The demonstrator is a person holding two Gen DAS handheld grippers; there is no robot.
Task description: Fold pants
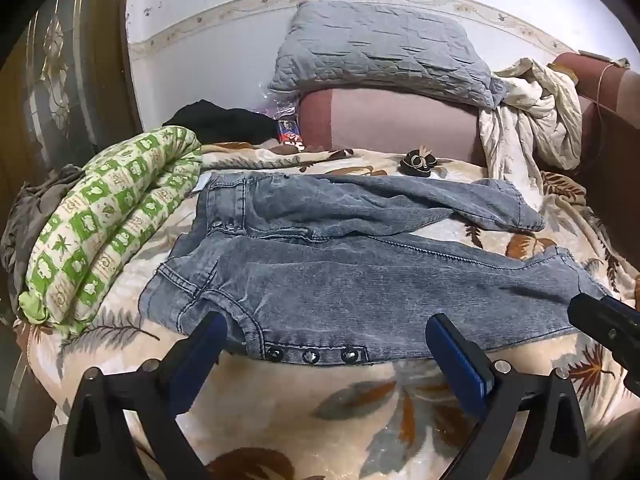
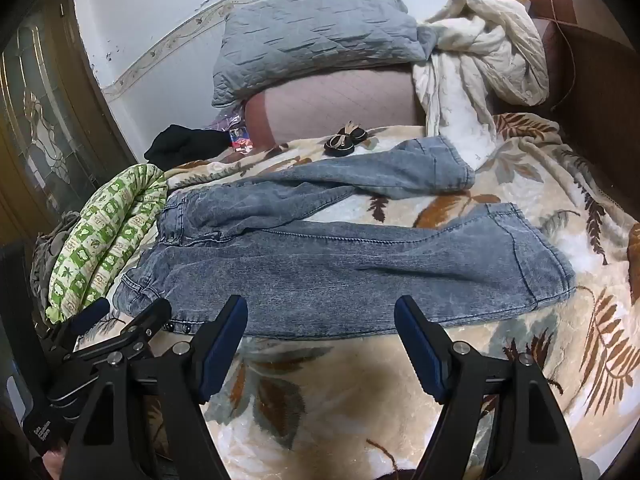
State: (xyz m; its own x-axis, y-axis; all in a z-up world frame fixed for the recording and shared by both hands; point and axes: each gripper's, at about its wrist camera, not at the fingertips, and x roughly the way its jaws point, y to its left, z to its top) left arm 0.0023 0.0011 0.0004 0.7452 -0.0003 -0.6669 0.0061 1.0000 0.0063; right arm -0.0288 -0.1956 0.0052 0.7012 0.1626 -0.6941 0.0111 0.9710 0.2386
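Note:
Grey-blue jeans [image 1: 340,264] lie spread flat on the leaf-patterned blanket [image 1: 320,408], waist to the left, two legs running right and splayed apart. They also show in the right wrist view [image 2: 340,264]. My left gripper [image 1: 326,332] is open and empty, just above the near edge of the jeans by the side buttons [image 1: 310,356]. My right gripper [image 2: 320,314] is open and empty over the near leg's lower edge. The right gripper shows in the left wrist view [image 1: 604,320]; the left gripper shows in the right wrist view [image 2: 120,320].
A green-and-white rolled quilt [image 1: 108,220] lies left of the waist. A grey pillow [image 1: 380,48] on a pink headboard cushion [image 1: 392,124], a cream sheet [image 1: 528,120], a black garment [image 1: 224,120] and small dark shoes [image 1: 418,162] sit behind. A wooden door [image 1: 60,80] stands at left.

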